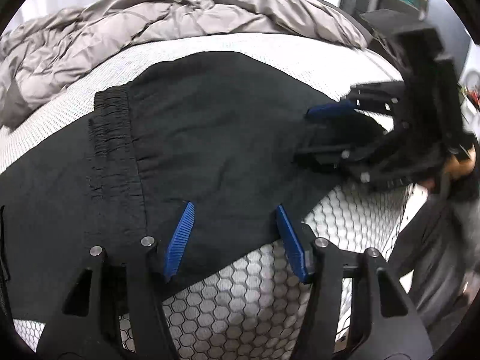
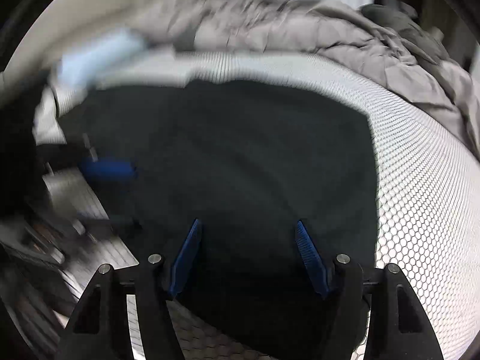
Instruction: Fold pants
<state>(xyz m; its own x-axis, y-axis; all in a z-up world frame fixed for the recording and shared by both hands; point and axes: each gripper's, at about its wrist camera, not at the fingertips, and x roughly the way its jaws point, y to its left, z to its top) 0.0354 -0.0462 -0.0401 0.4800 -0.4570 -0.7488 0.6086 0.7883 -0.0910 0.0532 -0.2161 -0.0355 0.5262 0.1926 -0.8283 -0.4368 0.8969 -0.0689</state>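
Note:
Black pants (image 1: 210, 126) lie flat on a bed with a white honeycomb-mesh cover (image 1: 240, 300), the elastic waistband (image 1: 111, 126) at the left. My left gripper (image 1: 234, 210) is open, its blue pads over the near edge of the pants. The right gripper (image 1: 321, 129) shows at the right of the left wrist view, jaws apart over the pants' right edge. In the right wrist view the pants (image 2: 240, 156) fill the middle, and my right gripper (image 2: 249, 225) is open just above them. The left gripper (image 2: 105, 192) appears blurred at the left.
A crumpled grey duvet (image 1: 135, 27) is piled along the far side of the bed, also in the right wrist view (image 2: 345, 39). The bed's near edge drops to the floor at the right (image 1: 420, 240). A pale blue item (image 2: 99, 54) lies blurred at far left.

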